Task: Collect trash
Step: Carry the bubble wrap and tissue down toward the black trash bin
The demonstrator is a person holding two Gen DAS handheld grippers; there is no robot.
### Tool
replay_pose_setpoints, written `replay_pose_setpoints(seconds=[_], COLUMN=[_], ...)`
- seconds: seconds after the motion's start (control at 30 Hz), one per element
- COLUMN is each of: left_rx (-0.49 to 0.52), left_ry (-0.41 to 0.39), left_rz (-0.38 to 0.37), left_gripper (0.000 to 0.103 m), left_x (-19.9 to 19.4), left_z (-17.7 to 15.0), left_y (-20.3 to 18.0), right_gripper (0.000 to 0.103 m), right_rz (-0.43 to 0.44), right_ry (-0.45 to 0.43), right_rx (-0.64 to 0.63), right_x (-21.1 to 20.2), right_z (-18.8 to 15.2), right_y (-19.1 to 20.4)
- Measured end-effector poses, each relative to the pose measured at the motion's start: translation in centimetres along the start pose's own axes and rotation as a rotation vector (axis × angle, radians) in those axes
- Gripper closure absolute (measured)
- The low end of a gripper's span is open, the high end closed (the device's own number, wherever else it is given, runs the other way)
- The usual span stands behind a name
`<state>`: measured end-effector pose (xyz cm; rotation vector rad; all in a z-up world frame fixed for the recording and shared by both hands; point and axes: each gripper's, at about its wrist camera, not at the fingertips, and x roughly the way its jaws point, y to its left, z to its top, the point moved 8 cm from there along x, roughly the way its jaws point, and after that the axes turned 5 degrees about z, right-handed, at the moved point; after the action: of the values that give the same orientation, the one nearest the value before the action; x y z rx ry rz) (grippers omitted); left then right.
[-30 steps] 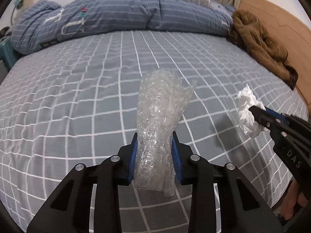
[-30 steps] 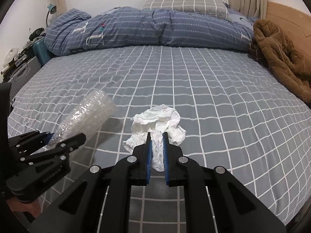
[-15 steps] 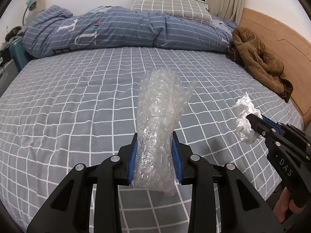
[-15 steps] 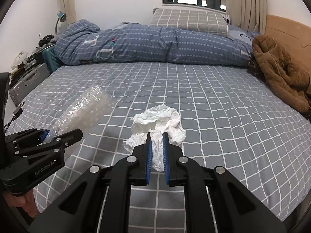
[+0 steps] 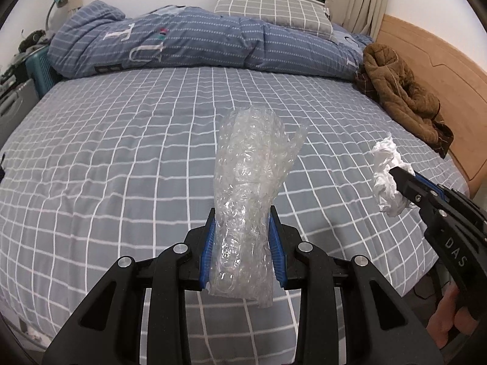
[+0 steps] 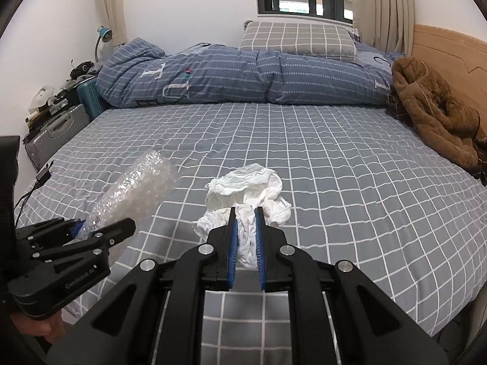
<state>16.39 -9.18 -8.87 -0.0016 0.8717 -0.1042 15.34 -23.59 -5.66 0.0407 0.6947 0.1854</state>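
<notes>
- The left gripper (image 5: pixel 242 213) is clenched on a roll of bubble wrap (image 5: pixel 249 188), its blue pads pressing both sides near the lower end; the roll stands nearly upright out of the jaws, held above the bed (image 5: pixel 121 152).
- From the right side, that same bubble wrap (image 6: pixel 137 188) sticks out at a slant from the left gripper (image 6: pixel 100 231) at the picture's left edge.
- The right gripper (image 6: pixel 246 213) is clamped on a crumpled white tissue (image 6: pixel 246 188), which bulges out above and to both sides of the narrow gap between the pads, also held clear of the bed's checked grey sheet (image 6: pixel 334 167).
- In the left view the tissue (image 5: pixel 388 176) hangs at the tip of the right gripper (image 5: pixel 401 179), well apart from the bubble wrap.
- A rolled blue duvet (image 6: pixel 243 76) lies across the far end of the bed, with a grey checked pillow (image 6: pixel 298 41) behind it.
- A brown jacket (image 6: pixel 435 109) is heaped by the wooden headboard (image 6: pixel 450 45) on the right.
- A grey suitcase (image 6: pixel 51 137) stands beside the bed on the left.
</notes>
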Motion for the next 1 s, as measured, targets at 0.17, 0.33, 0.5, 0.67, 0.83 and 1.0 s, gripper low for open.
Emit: replay_pose_setpoints(seconds=[0.17, 0.33, 0.5, 0.67, 0.83, 1.0], left_rx=[-0.003, -0.014, -0.019, -0.015, -0.014, -0.01], left_ry=[-0.006, -0.004, -0.005, -0.004, 0.006, 0.025], left_rz=[0.0, -0.004, -0.004, -0.006, -0.003, 0.001], left_gripper=[0.072, 0.072, 0.072, 0.072, 0.072, 0.072], left_x=[-1.5, -2.7, -3.9, -5.1, -6.0, -6.6], left_z=[-1.1, -2.3, -3.4, -4.5, -6.1, -8.0], left_y=[0.1, 0.4, 0.6, 0.5, 0.4, 0.4], right_gripper=[0.093, 0.093, 0.092, 0.092, 0.092, 0.092], right_rz=[0.003, 0.005, 0.006, 0.007, 0.01, 0.013], right_ry=[0.001, -0.01, -0.007, -0.001, -0.001, 0.009], right_rx=[-0.004, -0.016, -0.022, -0.014, -0.01, -0.005], right_x=[-1.6, -3.3, -4.8, -6.1, -7.3, -8.4], right_z=[-0.9, -1.4, -2.6, -3.8, -4.7, -6.1], right_y=[0.8, 1.5, 2.2, 2.5, 2.8, 3.0])
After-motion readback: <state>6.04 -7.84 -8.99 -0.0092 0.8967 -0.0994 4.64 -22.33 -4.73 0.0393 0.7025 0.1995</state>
